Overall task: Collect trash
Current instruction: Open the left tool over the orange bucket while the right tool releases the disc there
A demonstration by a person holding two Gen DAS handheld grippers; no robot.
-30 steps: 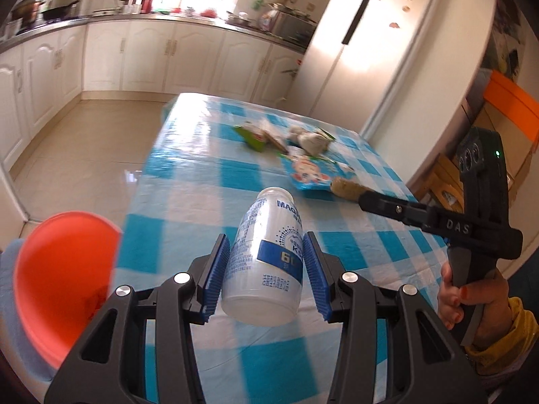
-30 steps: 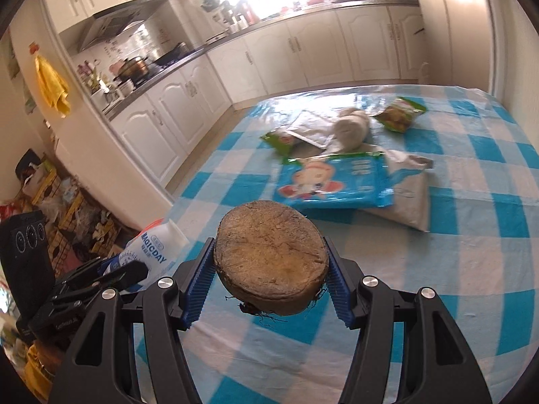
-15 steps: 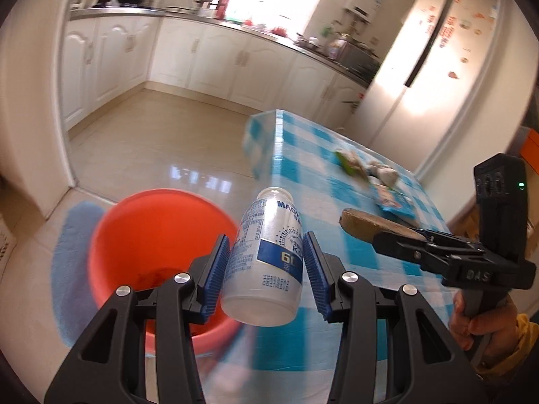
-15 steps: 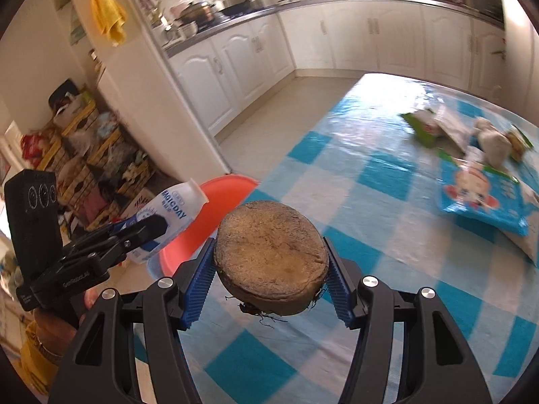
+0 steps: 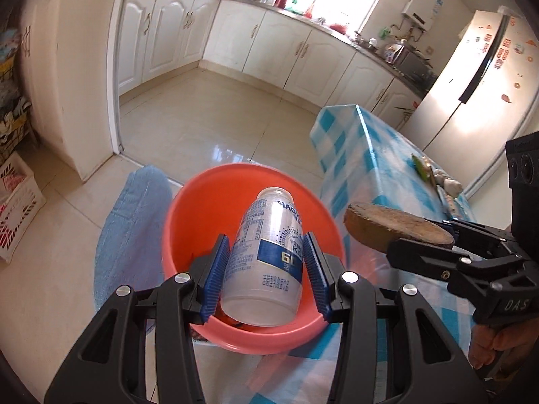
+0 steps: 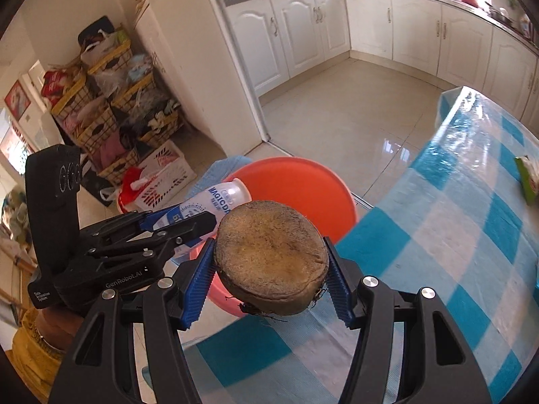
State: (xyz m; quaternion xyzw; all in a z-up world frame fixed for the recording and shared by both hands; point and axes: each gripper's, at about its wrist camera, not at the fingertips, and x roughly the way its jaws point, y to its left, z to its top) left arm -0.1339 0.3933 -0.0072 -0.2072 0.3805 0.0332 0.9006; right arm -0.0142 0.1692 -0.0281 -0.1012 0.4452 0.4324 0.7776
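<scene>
Bottle now over the bin, husk just beside it.

The left gripper (image 5: 266,269), clamped on the bottle (image 5: 266,252), has swung from the table (image 5: 377,155) to above the orange bin (image 5: 209,202). The right gripper (image 6: 269,269), fingers tight on the brown husk (image 6: 269,256), has followed to the bin's right edge; wrappers (image 5: 434,175) lie far behind.

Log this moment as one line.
left tool: holds white bottle over orange basin | right tool: holds brown husk piece
</scene>
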